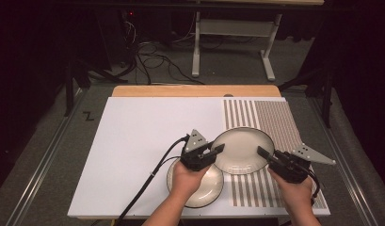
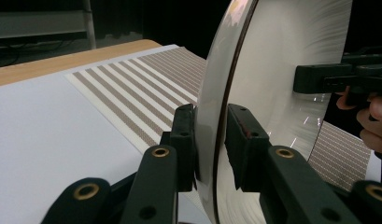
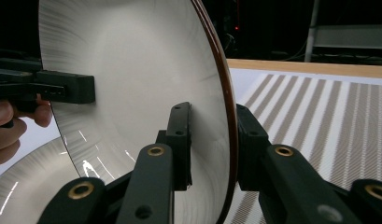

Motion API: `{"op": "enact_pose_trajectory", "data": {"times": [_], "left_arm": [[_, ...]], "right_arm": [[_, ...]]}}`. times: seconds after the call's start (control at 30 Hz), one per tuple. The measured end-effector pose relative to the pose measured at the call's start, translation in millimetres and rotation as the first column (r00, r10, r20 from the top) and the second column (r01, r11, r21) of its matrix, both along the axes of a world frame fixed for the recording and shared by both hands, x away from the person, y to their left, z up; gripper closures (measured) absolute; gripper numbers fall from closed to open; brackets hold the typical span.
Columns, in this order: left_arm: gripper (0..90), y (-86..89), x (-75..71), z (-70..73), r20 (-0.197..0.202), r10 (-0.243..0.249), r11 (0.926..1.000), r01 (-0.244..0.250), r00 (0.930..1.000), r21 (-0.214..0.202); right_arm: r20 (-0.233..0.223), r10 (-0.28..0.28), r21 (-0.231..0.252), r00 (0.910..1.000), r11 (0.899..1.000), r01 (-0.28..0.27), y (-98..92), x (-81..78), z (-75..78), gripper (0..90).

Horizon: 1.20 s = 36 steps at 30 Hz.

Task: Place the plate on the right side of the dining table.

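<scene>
A cream plate with a dark rim (image 1: pixel 242 149) is held just above the table, over the striped area. My left gripper (image 1: pixel 219 149) is shut on its left rim, and my right gripper (image 1: pixel 260 151) is shut on its right rim. In the left gripper view the plate (image 2: pixel 277 60) stands edge-on, its rim pinched by that gripper (image 2: pixel 211 135), with the other gripper (image 2: pixel 326 77) across it. The right gripper view shows the plate (image 3: pixel 142 79) clamped the same way by that gripper (image 3: pixel 212 140). A second plate (image 1: pixel 206 190) lies flat on the white board under my left hand.
The white board (image 1: pixel 143 141) covers most of the table, with a brown-striped patch (image 1: pixel 275 117) at its right. A wooden edge (image 1: pixel 195 90) runs along the back. Cables and a white frame (image 1: pixel 232 28) stand on the floor beyond.
</scene>
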<state>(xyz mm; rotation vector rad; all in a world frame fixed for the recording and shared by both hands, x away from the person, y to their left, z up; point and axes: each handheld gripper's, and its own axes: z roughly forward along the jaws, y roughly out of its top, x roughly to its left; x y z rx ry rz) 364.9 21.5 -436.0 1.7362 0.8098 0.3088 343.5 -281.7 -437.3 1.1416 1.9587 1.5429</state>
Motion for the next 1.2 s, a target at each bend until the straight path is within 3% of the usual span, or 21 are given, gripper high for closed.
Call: {"op": "enact_pose_trajectory", "data": {"times": [0.43, 0.6, 1.2], "left_arm": [[75.6, -35.5, 17.2, -7.0, -0.026, -0.005, 0.9987, 0.007, 0.9997, 0.051], [76.3, -47.1, 22.9, -7.7, -0.035, -0.016, 0.9987, 0.017, 0.9993, 0.047], [77.2, -82.7, 35.8, -11.9, -0.055, -0.033, 0.9942, 0.038, 0.9979, 0.1]], "right_arm": [[-0.005, -0.073, -0.026, 0.9973, 0.997, 0.073, -33.3, 6.0, 1.7, 74.4], [-0.01, -0.092, -0.02, 0.9957, 0.996, 0.092, -44.5, 8.2, -0.3, 74.3], [-0.042, -0.147, -0.01, 0.9883, 0.989, 0.146, -77.2, 14.1, -8.3, 73.6]]}}
